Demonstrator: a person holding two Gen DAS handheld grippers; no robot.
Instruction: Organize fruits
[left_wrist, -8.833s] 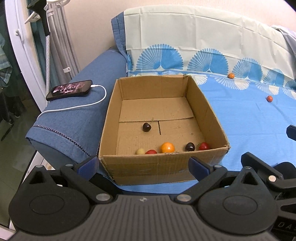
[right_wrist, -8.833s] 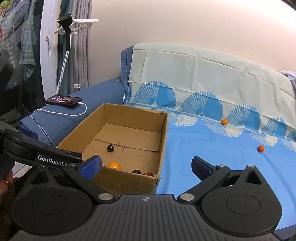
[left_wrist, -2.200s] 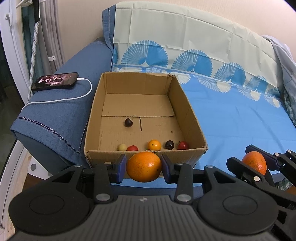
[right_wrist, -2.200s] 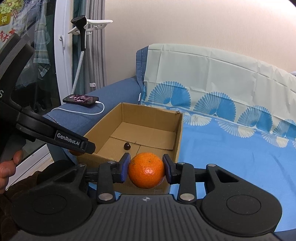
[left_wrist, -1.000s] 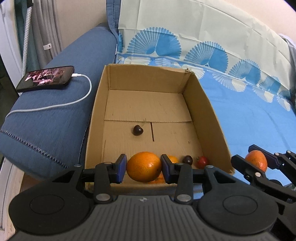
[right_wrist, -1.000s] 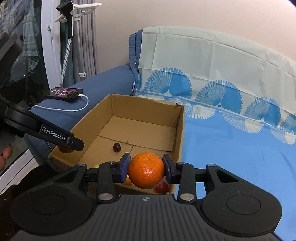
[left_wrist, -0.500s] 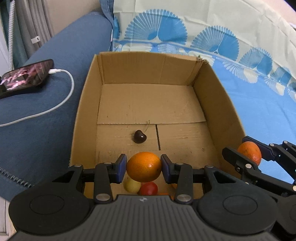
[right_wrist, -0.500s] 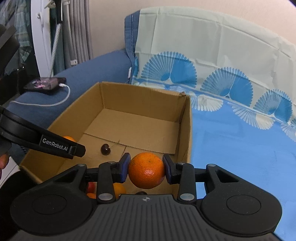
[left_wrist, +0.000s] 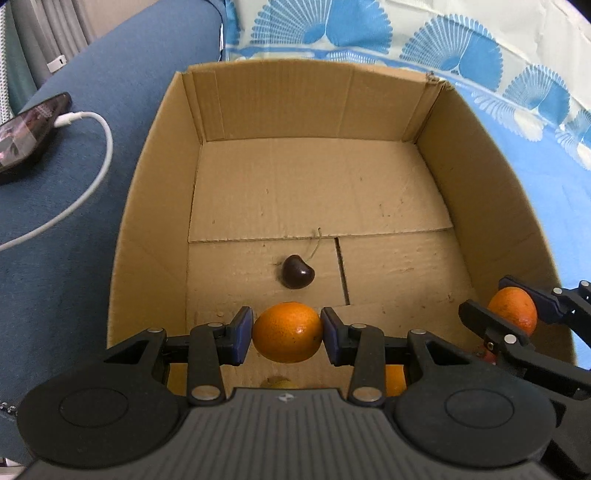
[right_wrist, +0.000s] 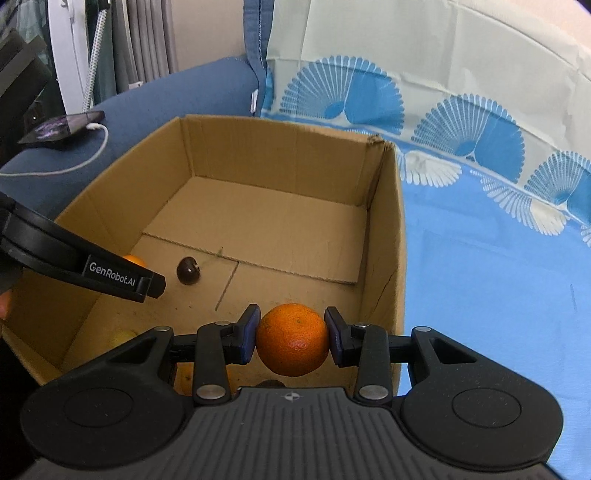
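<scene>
While both of my hands hang over the open cardboard box (left_wrist: 159, 192), each tool pinches its own fruit: my left tool (left_wrist: 287, 334) is clamped on an orange (left_wrist: 287, 331) just above the near part of the box floor, and my right tool (right_wrist: 292, 338) is clamped on a second orange (right_wrist: 293, 338) inside the box's near right corner, close to the right wall. On the box floor lies a dark cherry (left_wrist: 298, 276) with a thin stem, resting beside the slit where the bottom flaps meet, a little beyond the fruit in my left tool. More small fruit sits against the near wall, mostly hidden under my tools: I can make out a pale yellow one (right_wrist: 123, 336) and a bit of another small orange one (left_wrist: 394, 380), but not how many there are. The far half of the box floor is bare cardboard. White lettering on the side of my left tool, seen from the right wrist view, reads "GenRobot.AI" (right_wrist: 112, 277). The box stands on a blue sheet with fan patterns (right_wrist: 480, 258), and a phone (left_wrist: 26, 136) on a white cable (left_wrist: 92, 184) lies on the dark blue cushion to its left.
</scene>
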